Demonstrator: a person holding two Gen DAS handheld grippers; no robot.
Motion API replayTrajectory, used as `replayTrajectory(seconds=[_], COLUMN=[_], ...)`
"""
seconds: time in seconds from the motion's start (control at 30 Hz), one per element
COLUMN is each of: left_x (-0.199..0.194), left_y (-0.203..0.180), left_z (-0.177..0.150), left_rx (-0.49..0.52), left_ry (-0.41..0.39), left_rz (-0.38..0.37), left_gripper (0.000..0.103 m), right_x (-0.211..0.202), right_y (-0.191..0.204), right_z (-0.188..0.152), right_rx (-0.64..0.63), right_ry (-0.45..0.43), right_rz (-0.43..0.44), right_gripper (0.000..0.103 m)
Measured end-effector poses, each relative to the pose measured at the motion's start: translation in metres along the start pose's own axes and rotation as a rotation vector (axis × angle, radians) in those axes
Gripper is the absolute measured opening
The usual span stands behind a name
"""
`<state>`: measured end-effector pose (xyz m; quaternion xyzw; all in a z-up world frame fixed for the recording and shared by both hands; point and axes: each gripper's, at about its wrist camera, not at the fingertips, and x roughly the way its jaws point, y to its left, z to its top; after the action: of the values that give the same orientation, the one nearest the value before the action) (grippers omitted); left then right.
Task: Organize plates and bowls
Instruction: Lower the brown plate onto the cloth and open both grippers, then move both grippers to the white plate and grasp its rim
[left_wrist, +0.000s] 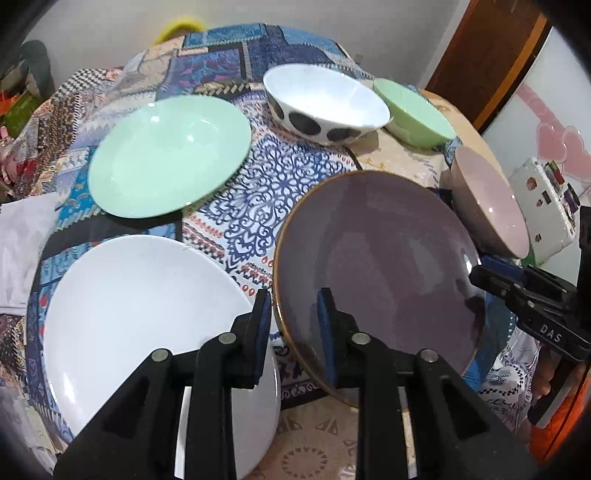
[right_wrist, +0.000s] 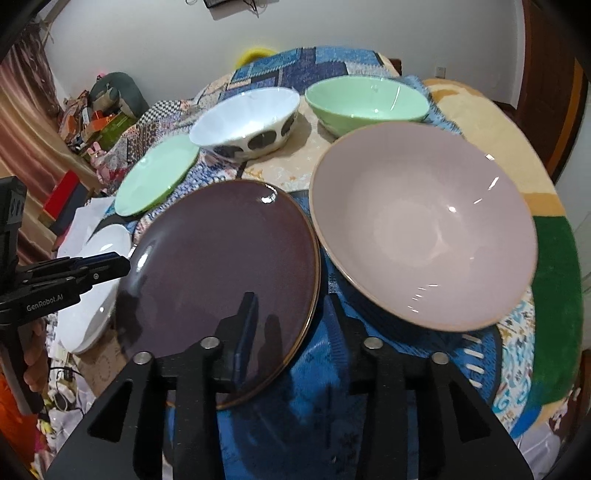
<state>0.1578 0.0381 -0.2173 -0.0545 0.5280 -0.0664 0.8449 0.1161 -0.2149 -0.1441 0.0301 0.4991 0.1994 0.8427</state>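
Observation:
A dark purple plate (left_wrist: 376, 266) (right_wrist: 221, 273) with a gold rim lies on the patterned tablecloth (left_wrist: 258, 192). My left gripper (left_wrist: 294, 314) (right_wrist: 123, 264) straddles its left rim, one pad outside and one over the plate, with a gap showing. My right gripper (right_wrist: 290, 319) (left_wrist: 476, 267) straddles the opposite rim the same way, pads apart from it. Around the purple plate stand a white plate (left_wrist: 147, 325) (right_wrist: 96, 295), a mint plate (left_wrist: 170, 155) (right_wrist: 155, 173), a dotted white bowl (left_wrist: 325, 103) (right_wrist: 247, 118), a green bowl (left_wrist: 413, 110) (right_wrist: 365, 99) and a pink bowl (left_wrist: 491, 206) (right_wrist: 424, 229).
The round table's edge (right_wrist: 554, 295) curves close behind the pink bowl. A white box with stickers (left_wrist: 543, 206) sits beyond it. Clutter (right_wrist: 92, 122) lies on the floor by the far wall. A hand (right_wrist: 33, 354) holds the left gripper's handle.

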Motion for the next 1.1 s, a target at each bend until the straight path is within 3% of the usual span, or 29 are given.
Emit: replayTrajectory(seconds=[0.07, 0.33, 0.67, 0.87, 1.1], left_x=[-0.012, -0.059, -0.114, -0.129, -0.127], left_y=[0.0, 0.007, 0.038, 0.068, 0.113], left_z=[-0.002, -0.009, -0.026, -0.041, -0.057], left_rx=[-0.004, -0.046, -0.084, -0.106, -0.173], left_ry=[-0.029, -0.129, -0.252, -0.287, -0.255], left_rz=[0.009, 0.005, 0.073, 0.137, 0.151], left_gripper=[0.038, 0.057, 0.08, 0.081, 0.081], right_x=[-0.008, -0.034, -0.038, -0.03, -0.007], right_y=[0.003, 0.031, 0.079, 0.109, 0.138], right_z=[0.0, 0.006, 0.009, 0.009, 0.008], right_rx=[0.001, -0.031, -0.098, -0.143, -0.186], right_ry=[-0.019, -0.092, -0.13, -0.123, -0.087], right_rz=[0.001, 0.024, 0.08, 0.105, 0.118], right_gripper=[0.041, 0.056, 0.062, 0.062, 0.062])
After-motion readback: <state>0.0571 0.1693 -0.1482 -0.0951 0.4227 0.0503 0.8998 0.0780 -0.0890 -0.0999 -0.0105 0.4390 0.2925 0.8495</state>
